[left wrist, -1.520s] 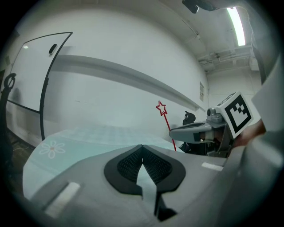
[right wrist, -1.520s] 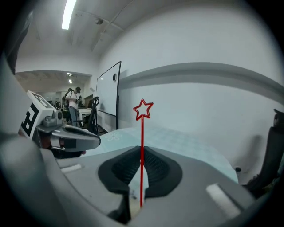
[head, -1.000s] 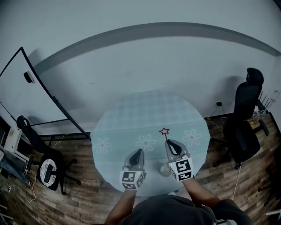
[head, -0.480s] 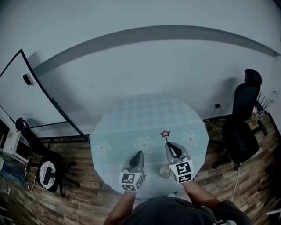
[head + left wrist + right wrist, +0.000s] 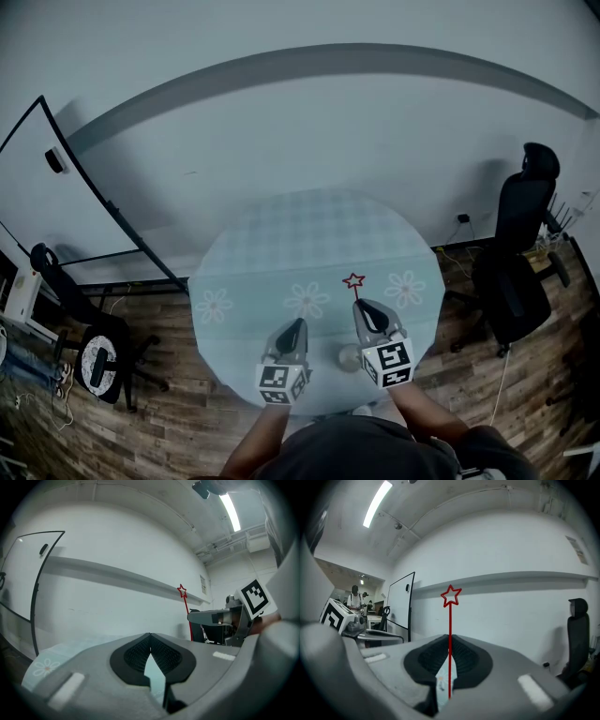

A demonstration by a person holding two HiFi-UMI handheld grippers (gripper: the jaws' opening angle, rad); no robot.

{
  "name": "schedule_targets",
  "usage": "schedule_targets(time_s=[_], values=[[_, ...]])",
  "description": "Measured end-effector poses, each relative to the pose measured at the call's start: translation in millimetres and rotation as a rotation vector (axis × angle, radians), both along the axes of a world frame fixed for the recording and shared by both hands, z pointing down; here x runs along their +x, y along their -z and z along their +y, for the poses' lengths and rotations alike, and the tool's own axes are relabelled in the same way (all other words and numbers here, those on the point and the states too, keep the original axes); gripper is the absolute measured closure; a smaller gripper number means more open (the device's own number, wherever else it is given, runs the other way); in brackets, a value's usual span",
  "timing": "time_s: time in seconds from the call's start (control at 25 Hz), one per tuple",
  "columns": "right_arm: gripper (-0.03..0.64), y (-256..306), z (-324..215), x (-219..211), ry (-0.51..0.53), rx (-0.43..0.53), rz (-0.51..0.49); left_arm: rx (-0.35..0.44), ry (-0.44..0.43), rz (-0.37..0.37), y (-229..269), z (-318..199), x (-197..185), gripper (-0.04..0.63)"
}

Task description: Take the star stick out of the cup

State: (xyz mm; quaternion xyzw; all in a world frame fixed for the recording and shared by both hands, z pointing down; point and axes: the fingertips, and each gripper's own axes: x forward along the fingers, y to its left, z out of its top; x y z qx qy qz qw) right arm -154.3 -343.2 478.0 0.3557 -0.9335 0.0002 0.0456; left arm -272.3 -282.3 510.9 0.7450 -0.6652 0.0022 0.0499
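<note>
Right hand-held gripper [image 5: 449, 645] is clenched on the star stick [image 5: 450, 620]. The stick's long axis stands upright, star uppermost, just beyond the cup [image 5: 349, 357] on the worktop [image 5: 309, 234]. Left hand-held gripper [image 5: 150, 649], pads together and empty, lies farther from the cup, on its other side.

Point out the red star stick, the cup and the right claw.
thin red star-topped stick [image 5: 450, 620]: right gripper view, on its shaft below the star.
small pale cup [image 5: 348, 356]: head view, on its wall.
right claw [image 5: 449, 641]: right gripper view, midway between its fingertips, shut on the stick.
</note>
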Motion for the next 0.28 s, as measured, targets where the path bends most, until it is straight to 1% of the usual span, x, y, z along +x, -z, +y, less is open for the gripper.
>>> schedule_targets(time_s=[0.28], values=[[0.595,5.0,4.2,-1.3,0.002,0.005,-0.024,-0.002,0.009,0.006,-2.4,4.3,-3.5,0.591]])
